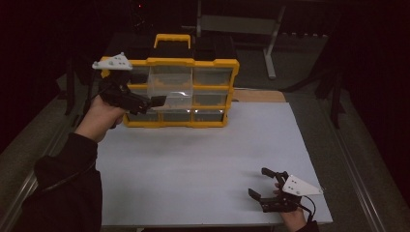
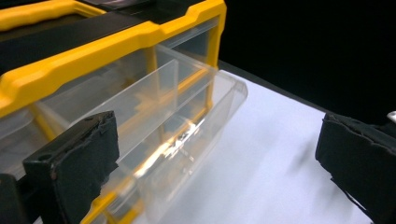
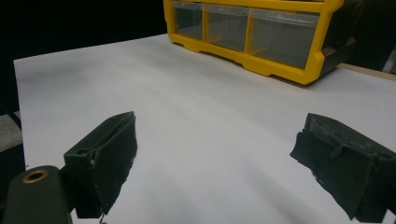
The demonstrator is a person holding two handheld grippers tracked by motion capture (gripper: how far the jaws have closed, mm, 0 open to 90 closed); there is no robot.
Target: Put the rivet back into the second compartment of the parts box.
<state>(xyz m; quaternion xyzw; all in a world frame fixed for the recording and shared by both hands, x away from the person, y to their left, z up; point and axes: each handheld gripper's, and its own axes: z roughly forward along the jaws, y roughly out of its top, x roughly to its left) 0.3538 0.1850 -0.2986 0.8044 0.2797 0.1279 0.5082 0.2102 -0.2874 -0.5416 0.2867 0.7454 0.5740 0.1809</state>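
A yellow drawer organiser [image 1: 212,65] with a carry handle stands upright at the far edge of the white counter [image 1: 203,164], its clear fronts facing the person for easy reach. One clear drawer [image 1: 170,89], in the middle column, juts out of its slot, seemingly empty. The left gripper [image 1: 153,102] is raised just at that drawer's front left, jaws spread and pinching nothing, probably placed to take or push the drawer. The right gripper [image 1: 260,182] rests well apart at the near right corner, jaws spread and idle, leaving the work to the left
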